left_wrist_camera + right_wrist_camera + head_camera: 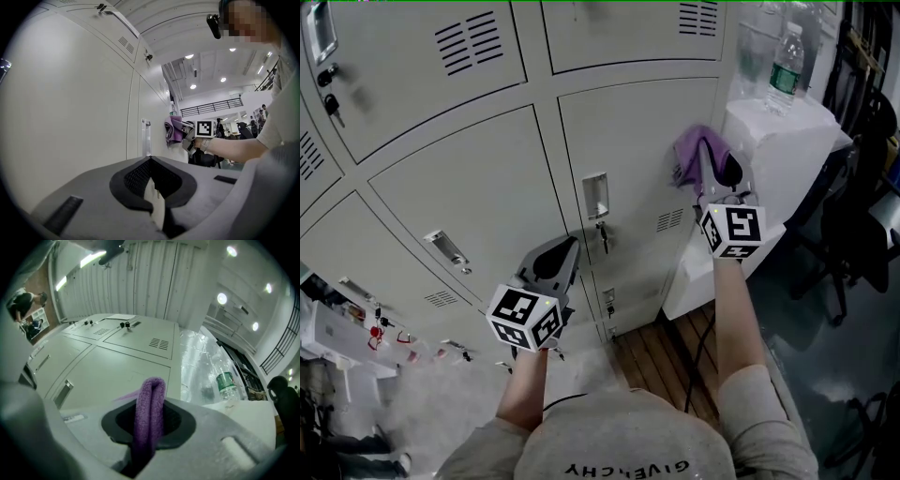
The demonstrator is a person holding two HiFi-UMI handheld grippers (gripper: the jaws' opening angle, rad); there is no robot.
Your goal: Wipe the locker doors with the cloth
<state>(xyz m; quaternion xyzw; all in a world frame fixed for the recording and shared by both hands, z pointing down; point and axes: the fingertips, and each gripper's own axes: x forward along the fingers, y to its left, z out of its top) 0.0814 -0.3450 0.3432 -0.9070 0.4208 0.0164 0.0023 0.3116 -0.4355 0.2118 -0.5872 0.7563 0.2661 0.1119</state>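
Note:
Grey locker doors point(637, 131) fill the head view. A purple cloth point(697, 148) is pressed near the right edge of the middle-right door, with my right gripper point(713, 174) shut on it. In the right gripper view the folded cloth point(150, 404) stands up between the jaws of the right gripper point(149, 427). My left gripper point(560, 253) hovers lower left, close to a lower door, below the recessed handle point(595, 195); its jaws look closed with nothing held. The left gripper view shows the left gripper point(153, 188), the cloth point(174, 130) and the door point(84, 112).
A white cabinet point(792, 141) stands right of the lockers, a water bottle point(785, 67) on top of it. A dark chair point(855, 220) is at the far right. Keys point(334, 108) hang in an upper-left lock. Wooden boards point(661, 352) lie at the lockers' foot.

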